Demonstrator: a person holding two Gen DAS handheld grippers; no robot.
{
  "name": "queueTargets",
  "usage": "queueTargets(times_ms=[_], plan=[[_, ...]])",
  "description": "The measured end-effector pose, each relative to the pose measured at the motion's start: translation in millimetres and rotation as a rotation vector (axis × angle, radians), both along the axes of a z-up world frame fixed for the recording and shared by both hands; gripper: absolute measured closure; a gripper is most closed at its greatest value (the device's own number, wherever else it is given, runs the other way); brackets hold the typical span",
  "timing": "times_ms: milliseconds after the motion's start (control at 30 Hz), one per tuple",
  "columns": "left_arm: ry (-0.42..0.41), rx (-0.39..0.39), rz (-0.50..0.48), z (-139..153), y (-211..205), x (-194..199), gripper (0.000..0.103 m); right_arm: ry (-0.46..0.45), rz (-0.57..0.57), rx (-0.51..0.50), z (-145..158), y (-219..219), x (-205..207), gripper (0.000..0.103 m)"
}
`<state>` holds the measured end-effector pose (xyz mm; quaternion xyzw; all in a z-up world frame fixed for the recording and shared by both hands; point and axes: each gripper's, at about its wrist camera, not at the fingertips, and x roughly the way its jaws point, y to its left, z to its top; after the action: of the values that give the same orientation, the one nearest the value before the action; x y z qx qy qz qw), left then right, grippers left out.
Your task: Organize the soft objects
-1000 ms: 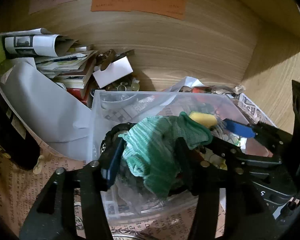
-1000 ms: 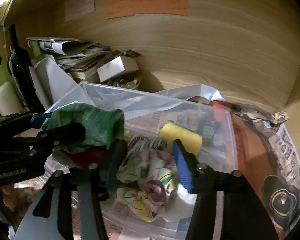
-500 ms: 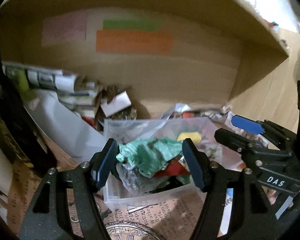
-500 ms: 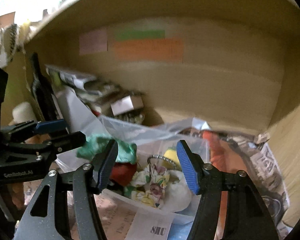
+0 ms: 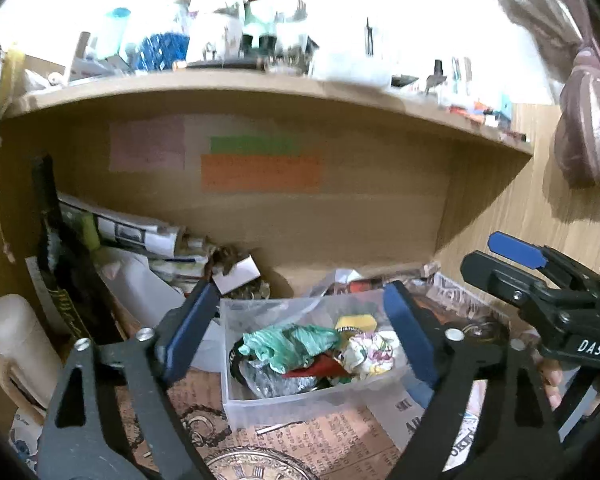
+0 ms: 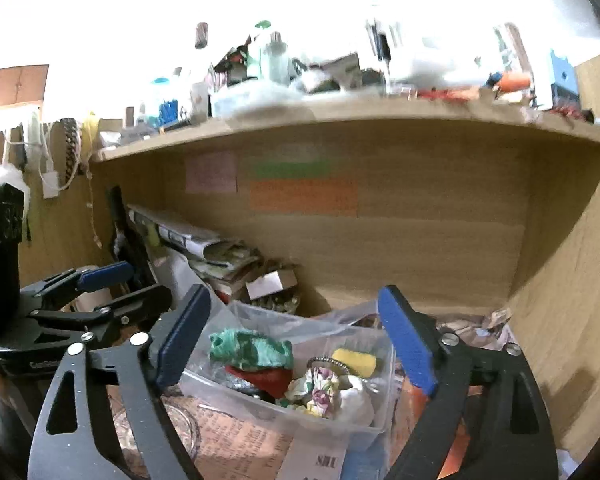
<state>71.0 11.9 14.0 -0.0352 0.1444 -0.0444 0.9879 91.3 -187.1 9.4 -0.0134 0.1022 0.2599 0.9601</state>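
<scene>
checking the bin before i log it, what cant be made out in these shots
- Bottom of the bin, both views: hidden under the green cloth, floral cloth and red cloth.
- Writing on the orange note: blurred, both views.
- Top shelf items: overexposed and blurred.
- Sponge: its lower part hidden behind the floral cloth.
- Bin's near corner, right view: cut off by the right tool.

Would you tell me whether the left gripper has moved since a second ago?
Yes: the left gripper has pulled back and up from the clear bin, leaving the green cloth inside.
</scene>
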Motion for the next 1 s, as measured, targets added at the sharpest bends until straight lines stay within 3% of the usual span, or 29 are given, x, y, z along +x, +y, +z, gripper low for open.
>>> queueTargets(times_ms=[67, 200, 1000], plan=[[-0.015, 0.002, 0.003, 3, 0, -6, 0.011, -0.008, 0.002, 0.005, 1, -2, -3, 0.015], [-0.038, 0.008, 0.012, 6, 0, -14, 0.003, -0.024, 0.001, 0.009, 2, -1, -10, 0.000], [-0.042, 0.015, 0.015, 6, -3, -19, 0.000, -0.032, 0.002, 0.030, 2, -6, -20, 0.000]])
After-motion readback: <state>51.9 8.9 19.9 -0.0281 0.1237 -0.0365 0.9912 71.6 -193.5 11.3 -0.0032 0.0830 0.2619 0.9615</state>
